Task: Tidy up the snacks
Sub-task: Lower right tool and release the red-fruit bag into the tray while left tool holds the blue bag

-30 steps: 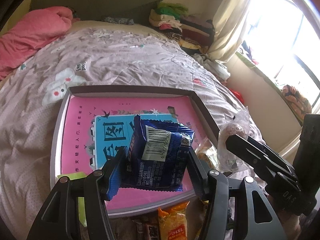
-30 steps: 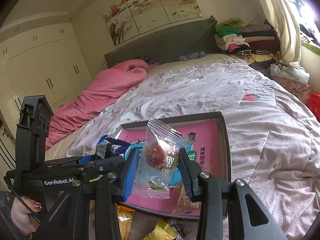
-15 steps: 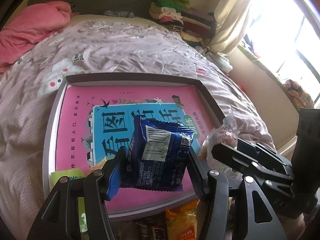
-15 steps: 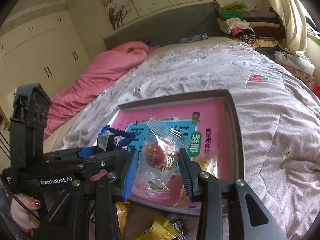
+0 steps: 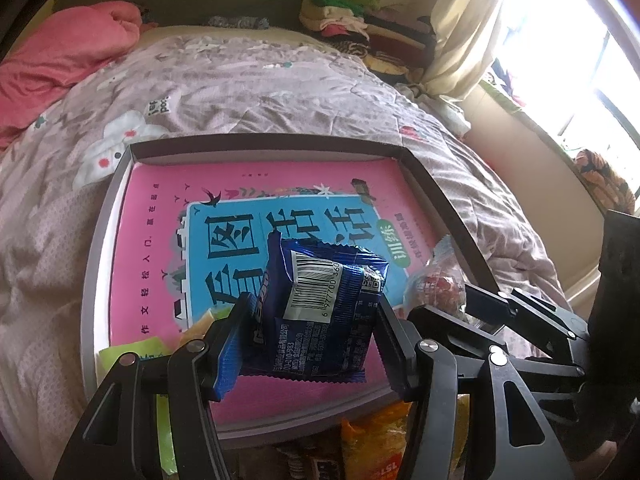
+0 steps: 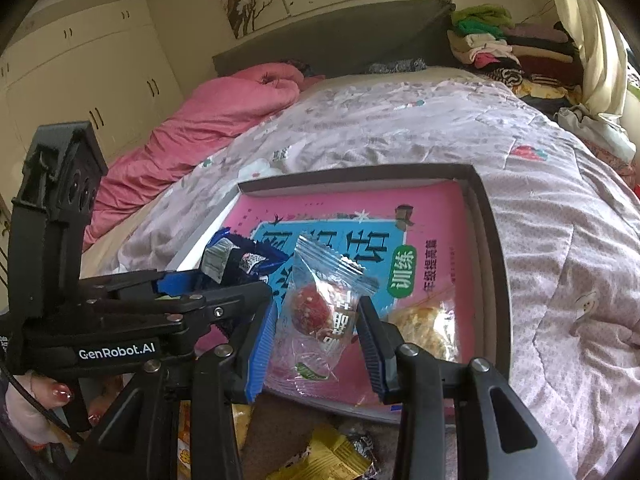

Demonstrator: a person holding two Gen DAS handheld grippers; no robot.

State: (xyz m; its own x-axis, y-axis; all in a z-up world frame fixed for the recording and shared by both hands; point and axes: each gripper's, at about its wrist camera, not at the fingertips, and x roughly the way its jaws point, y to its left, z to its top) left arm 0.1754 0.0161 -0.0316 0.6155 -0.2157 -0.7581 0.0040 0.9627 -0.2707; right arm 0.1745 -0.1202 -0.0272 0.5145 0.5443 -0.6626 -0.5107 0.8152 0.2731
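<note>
My left claw (image 5: 310, 330) is clamped on a blue snack packet (image 5: 324, 312), barcode side facing me, and the packet's lower edge hides part of the pink book (image 5: 160, 240) lying in the shallow tray (image 5: 272, 146) on the bed (image 5: 240, 80). My right claw (image 6: 316, 334) is closed narrow on a clear wrapped sweet (image 6: 320, 312) with a red ball inside; its bottom seam hangs loose between the fingers.

Both packets hang over the tray's near half. From the left camera, the right claw comes in at 3 o'clock and covers most of the sweet, so only a crumpled bit of wrapper shows. From the right camera, the left claw sits at 9 o'clock and hides all but the top corner of the blue packet.

At 6 o'clock, below the tray's near rim, loose snacks are cut off by the frame: an orange bag (image 5: 376, 448) and a yellow packet (image 6: 328, 456). A pale wrapped pastry (image 6: 428, 328) lies in the tray at 3 o'clock of the sweet, partly behind my right finger. A green packet (image 5: 132, 354) at 8 o'clock is mostly hidden by my left finger.
</note>
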